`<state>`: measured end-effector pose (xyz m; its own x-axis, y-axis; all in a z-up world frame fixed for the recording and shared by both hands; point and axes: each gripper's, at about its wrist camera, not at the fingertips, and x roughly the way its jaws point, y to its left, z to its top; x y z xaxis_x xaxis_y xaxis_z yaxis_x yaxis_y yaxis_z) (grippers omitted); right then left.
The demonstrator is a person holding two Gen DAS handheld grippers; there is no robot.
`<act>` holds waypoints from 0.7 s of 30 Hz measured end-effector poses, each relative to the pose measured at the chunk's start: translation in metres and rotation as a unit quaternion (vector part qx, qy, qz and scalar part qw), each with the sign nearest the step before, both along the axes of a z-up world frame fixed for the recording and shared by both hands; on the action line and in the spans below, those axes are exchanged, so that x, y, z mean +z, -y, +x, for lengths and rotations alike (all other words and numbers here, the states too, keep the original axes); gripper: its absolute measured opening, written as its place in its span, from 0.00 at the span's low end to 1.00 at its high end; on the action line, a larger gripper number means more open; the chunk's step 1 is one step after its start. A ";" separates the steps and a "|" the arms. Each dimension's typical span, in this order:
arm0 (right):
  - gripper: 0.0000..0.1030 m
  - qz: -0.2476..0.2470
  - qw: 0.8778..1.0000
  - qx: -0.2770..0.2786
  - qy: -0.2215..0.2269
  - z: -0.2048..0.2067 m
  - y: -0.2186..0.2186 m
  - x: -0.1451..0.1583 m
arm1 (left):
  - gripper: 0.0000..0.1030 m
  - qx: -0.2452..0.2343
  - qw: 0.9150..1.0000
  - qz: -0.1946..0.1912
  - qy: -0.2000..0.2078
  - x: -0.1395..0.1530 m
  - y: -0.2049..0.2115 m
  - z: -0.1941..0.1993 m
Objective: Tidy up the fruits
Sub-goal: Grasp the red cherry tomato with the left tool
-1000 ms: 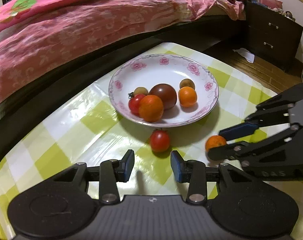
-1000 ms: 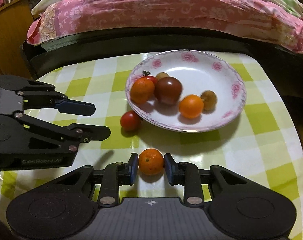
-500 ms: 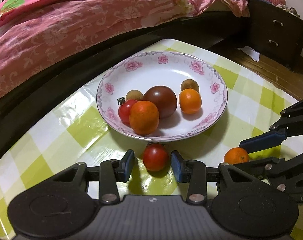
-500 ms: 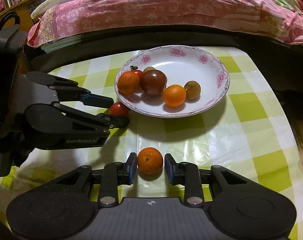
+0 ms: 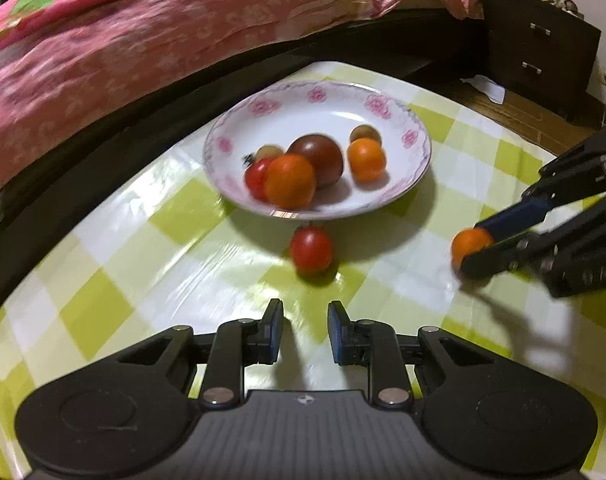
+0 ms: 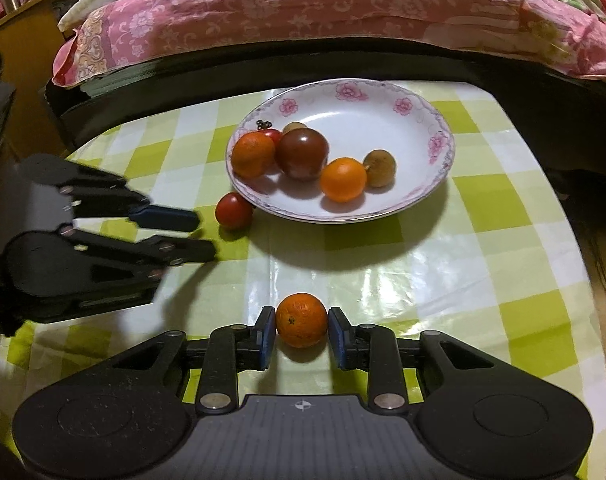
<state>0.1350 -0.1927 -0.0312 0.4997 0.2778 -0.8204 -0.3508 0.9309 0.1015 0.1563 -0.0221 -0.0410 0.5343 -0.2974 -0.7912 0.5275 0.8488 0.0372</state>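
We see right gripper pads touching the orange, low centre | left gripper open, empty | tomato just beside plate rim | bare cloth at right.

A home bedroom: a bed under a pink floral quilt runs along a low table with a green-and-white checked oilcloth, and a dark wooden nightstand stands on a wood floor
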 end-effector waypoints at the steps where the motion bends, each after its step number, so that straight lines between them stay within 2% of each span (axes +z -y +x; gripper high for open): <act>1: 0.24 -0.001 1.000 -0.004 0.000 0.000 0.001 0.000 | 0.31 0.003 1.000 -0.001 -0.004 -0.001 -0.003 0.000; 12: 0.25 0.005 1.000 -0.016 -0.007 0.003 0.002 -0.002 | 0.45 0.022 0.999 -0.024 0.009 -0.004 0.014 0.025; 17: 0.25 0.009 1.000 -0.016 -0.008 0.003 0.005 -0.001 | 0.44 0.026 0.999 -0.018 0.021 -0.006 0.027 0.031; 19: 0.25 0.006 1.000 -0.017 -0.007 0.003 0.006 -0.001 | 0.34 0.024 0.999 -0.020 0.015 -0.005 0.029 0.032; 21: 0.25 0.006 1.000 -0.021 -0.007 0.003 0.006 0.000 | 0.34 0.020 1.000 -0.015 0.016 -0.005 0.031 0.029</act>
<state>0.1384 -0.1992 -0.0307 0.4997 0.2657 -0.8245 -0.3095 0.9437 0.1165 0.1854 -0.0526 -0.0456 0.5703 -0.2984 -0.7653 0.4925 0.8698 0.0279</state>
